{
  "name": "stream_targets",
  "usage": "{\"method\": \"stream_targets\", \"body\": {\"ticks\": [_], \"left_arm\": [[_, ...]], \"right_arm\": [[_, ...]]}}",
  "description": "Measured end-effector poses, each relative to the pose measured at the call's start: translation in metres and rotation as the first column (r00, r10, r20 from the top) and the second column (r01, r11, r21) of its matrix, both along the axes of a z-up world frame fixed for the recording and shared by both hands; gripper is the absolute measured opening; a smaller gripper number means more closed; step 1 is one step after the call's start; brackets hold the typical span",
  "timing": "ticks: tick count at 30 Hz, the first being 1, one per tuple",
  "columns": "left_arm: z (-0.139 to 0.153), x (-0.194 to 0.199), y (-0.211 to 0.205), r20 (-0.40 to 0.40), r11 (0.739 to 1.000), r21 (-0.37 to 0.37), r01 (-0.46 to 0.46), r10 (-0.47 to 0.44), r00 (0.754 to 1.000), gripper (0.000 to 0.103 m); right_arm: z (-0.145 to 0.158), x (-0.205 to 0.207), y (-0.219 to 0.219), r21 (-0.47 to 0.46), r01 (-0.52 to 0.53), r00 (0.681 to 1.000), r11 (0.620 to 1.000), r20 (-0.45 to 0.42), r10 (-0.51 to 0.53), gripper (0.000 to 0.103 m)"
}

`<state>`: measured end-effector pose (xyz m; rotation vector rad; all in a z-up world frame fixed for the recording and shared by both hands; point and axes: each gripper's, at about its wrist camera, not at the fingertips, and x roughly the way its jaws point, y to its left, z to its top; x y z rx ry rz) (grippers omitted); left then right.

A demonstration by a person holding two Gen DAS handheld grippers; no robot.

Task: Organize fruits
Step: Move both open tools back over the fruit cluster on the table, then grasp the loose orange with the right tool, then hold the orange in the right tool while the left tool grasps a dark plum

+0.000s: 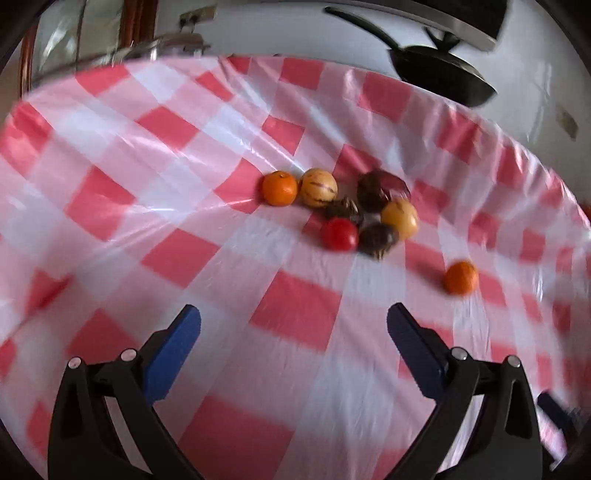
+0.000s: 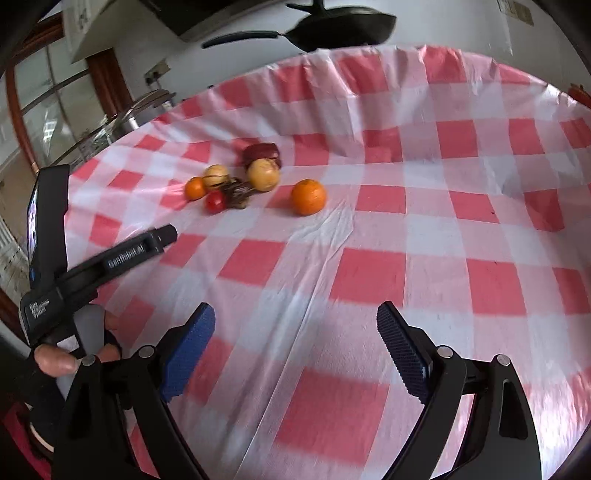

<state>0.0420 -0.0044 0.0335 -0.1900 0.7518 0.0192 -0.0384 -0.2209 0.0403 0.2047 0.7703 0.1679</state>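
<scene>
A cluster of fruits (image 2: 236, 181) lies touching on the checked cloth, one orange (image 2: 308, 196) apart.

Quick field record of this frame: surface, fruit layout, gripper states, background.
surface: checked cloth, red and white
cluster: orange, two yellow fruits, red fruit, dark fruits, bunched together
stray: second orange, apart from the cluster on its right
left gripper: open, empty, above the cloth
right gripper: open, empty
background: black pan beyond the far edge
</scene>
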Motion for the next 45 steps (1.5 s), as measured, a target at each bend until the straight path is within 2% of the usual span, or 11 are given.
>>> {"method": "stream_targets", "body": {"ticks": [2,6,11,16,23,26,28,30,34,41,45], "left_arm": [[0.000,0.013,0.009,0.014,0.996,-0.091,-0.008,0.009,1.000,0.101],[-0.006,0.023,0.023,-0.003,0.984,-0.179,-0.006,0.005,1.000,0.101],[-0.008,0.020,0.029,0.009,0.974,-0.226,0.009,-0.007,1.000,0.101],[-0.007,0.019,0.018,0.022,0.983,-0.176,0.050,-0.047,0.999,0.101],[-0.009,0.018,0.017,0.010,0.982,-0.178,0.069,-0.069,0.998,0.101],[-0.010,0.019,0.018,0.001,0.981,-0.182,0.072,-0.073,0.997,0.101],[-0.011,0.020,0.016,-0.013,0.981,-0.179,0.074,-0.077,0.997,0.101],[-0.010,0.019,0.014,-0.013,0.982,-0.169,0.083,-0.087,0.996,0.101],[-0.006,0.012,0.005,0.025,0.989,-0.114,0.095,-0.093,0.995,0.101],[-0.009,0.049,-0.015,-0.038,0.990,-0.003,0.141,-0.141,0.989,0.101],[-0.014,0.074,-0.025,-0.094,0.981,0.009,0.193,-0.191,0.977,0.090]], "right_arm": [[-0.003,0.017,-0.002,-0.009,0.004,1.000,1.000,-0.018,-0.005,0.087],[-0.005,0.058,-0.003,-0.024,0.005,0.999,1.000,-0.032,-0.005,0.087],[-0.008,0.109,-0.001,-0.019,0.024,0.998,1.000,-0.056,-0.025,0.087],[-0.011,0.152,0.012,-0.064,0.021,0.997,0.998,-0.078,-0.026,0.083],[-0.019,0.169,0.024,-0.142,0.016,0.994,0.990,-0.109,-0.032,0.039],[-0.019,0.166,0.010,-0.089,0.065,0.993,0.994,-0.097,-0.074,0.039],[-0.020,0.164,-0.004,0.001,0.087,0.992,0.996,-0.089,-0.087,0.039],[-0.024,0.162,-0.022,0.108,0.120,0.990,0.987,-0.087,-0.110,0.039],[-0.024,0.160,-0.040,0.191,0.183,0.982,0.964,-0.077,-0.171,0.039],[-0.019,0.164,-0.048,0.227,0.228,0.974,0.947,-0.058,-0.220,0.039],[-0.018,0.161,-0.048,0.216,0.224,0.975,0.950,-0.047,-0.219,0.039]]}}
